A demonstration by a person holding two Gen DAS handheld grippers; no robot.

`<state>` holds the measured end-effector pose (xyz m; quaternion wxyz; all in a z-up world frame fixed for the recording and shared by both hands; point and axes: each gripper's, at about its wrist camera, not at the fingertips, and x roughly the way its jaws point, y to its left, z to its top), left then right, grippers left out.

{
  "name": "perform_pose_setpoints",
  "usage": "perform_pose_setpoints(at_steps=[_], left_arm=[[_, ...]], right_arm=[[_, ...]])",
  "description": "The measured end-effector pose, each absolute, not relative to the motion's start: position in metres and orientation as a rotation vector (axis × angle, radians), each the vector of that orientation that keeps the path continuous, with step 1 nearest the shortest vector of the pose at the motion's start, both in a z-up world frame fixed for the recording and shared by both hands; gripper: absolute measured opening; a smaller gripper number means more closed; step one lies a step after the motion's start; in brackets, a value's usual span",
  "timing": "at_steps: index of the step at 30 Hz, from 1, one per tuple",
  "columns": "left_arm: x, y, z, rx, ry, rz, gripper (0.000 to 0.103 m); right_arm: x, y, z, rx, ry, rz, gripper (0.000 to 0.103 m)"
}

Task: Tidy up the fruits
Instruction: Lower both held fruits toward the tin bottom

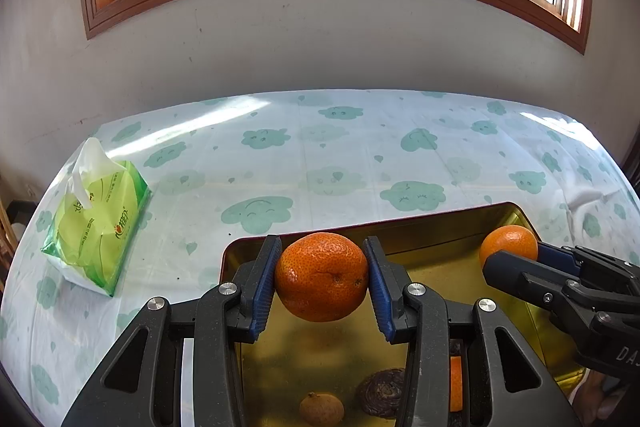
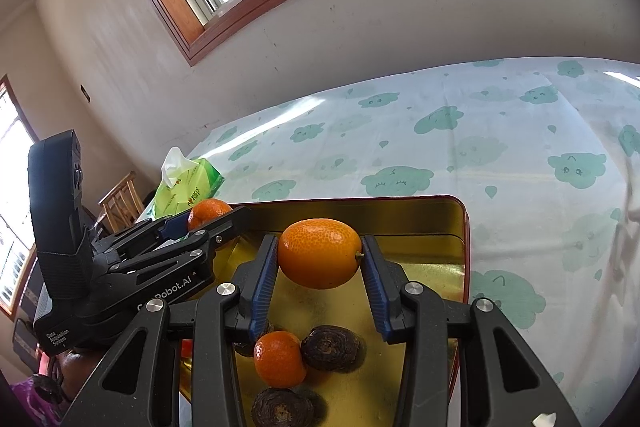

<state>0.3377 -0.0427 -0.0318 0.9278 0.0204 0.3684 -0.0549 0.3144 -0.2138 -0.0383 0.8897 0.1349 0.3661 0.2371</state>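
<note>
My left gripper point(image 1: 322, 277) is shut on a rough dark-orange mandarin point(image 1: 322, 277) and holds it above the gold tray point(image 1: 432, 239). My right gripper point(image 2: 320, 255) is shut on a smoother oval orange fruit point(image 2: 320, 253) above the same tray point(image 2: 420, 219). The right gripper also shows in the left wrist view point(image 1: 516, 259), holding its fruit point(image 1: 508, 245) at the tray's far right corner. The left gripper shows in the right wrist view point(image 2: 204, 221) with its mandarin point(image 2: 208, 211). In the tray lie a small orange point(image 2: 279, 359), dark brown water chestnuts point(image 2: 330, 347) and a small brown fruit point(image 1: 322, 409).
A green tissue pack point(image 1: 96, 223) lies on the cloud-print tablecloth point(image 1: 360, 155) at the left. A wall with a wood-framed window stands behind the table. A wooden chair point(image 2: 120, 199) stands beyond the table's left end.
</note>
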Motion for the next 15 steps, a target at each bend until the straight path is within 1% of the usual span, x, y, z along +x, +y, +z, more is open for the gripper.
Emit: perform_pose_setpoints(at_steps=[15], left_arm=[[0.3378,-0.0424,-0.0335,0.045,0.756,-0.112,0.043]], right_arm=[[0.3158,-0.2131,-0.0393,0.279,0.763,0.493,0.039]])
